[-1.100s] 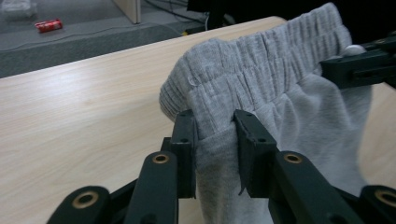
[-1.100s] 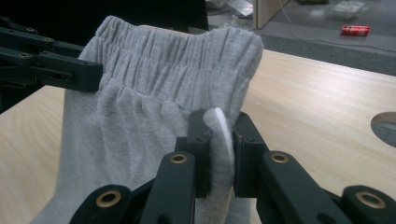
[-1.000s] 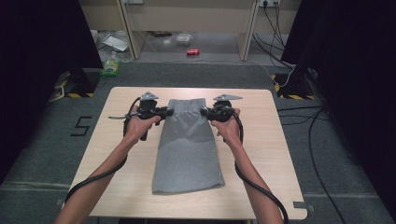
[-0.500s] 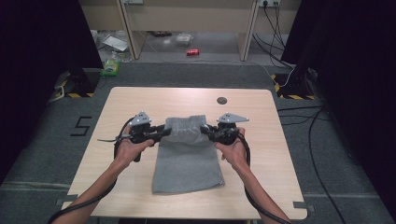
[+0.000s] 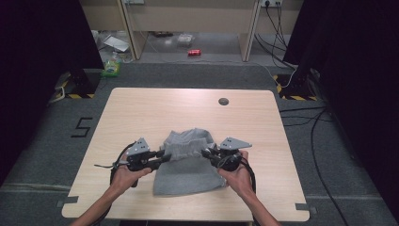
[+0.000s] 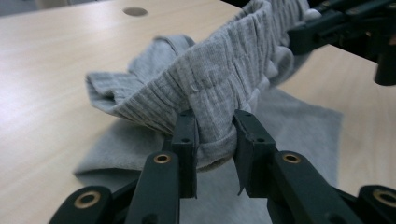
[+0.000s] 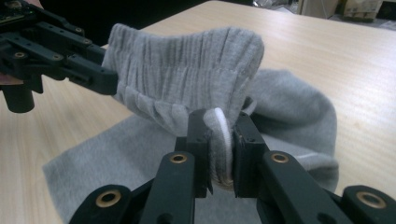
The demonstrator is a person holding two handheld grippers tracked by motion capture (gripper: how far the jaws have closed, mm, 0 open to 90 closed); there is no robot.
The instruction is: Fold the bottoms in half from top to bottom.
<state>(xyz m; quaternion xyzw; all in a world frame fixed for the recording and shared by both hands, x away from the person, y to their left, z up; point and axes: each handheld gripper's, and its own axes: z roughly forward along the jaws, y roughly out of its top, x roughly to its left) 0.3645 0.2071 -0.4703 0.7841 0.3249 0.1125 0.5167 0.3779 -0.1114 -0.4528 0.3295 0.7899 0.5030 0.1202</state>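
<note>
A grey knitted garment (image 5: 186,165) with a ribbed elastic waistband lies near the table's front edge, folded back over itself. My left gripper (image 5: 165,156) is shut on the waistband's left end, its pads pinching the ribbed cloth (image 6: 212,116). My right gripper (image 5: 205,154) is shut on the waistband's right end, with a white inner edge of the cloth (image 7: 219,135) squeezed between its pads. Both hold the waistband (image 7: 187,70) stretched between them, a little above the lower layer. In each gripper view the other gripper shows farther off, also holding the band.
The wooden table (image 5: 141,108) has a round dark hole (image 5: 223,100) near its far right. Cables trail from both grippers off the front edge. Beyond the table are a red can (image 5: 194,52), a green packet (image 5: 111,70) and cabinet legs on the floor.
Both grippers have pulled the waistband from the table's far side toward the front edge and lower, folding the garment's upper half over its lower half. The round hole is now uncovered.
</note>
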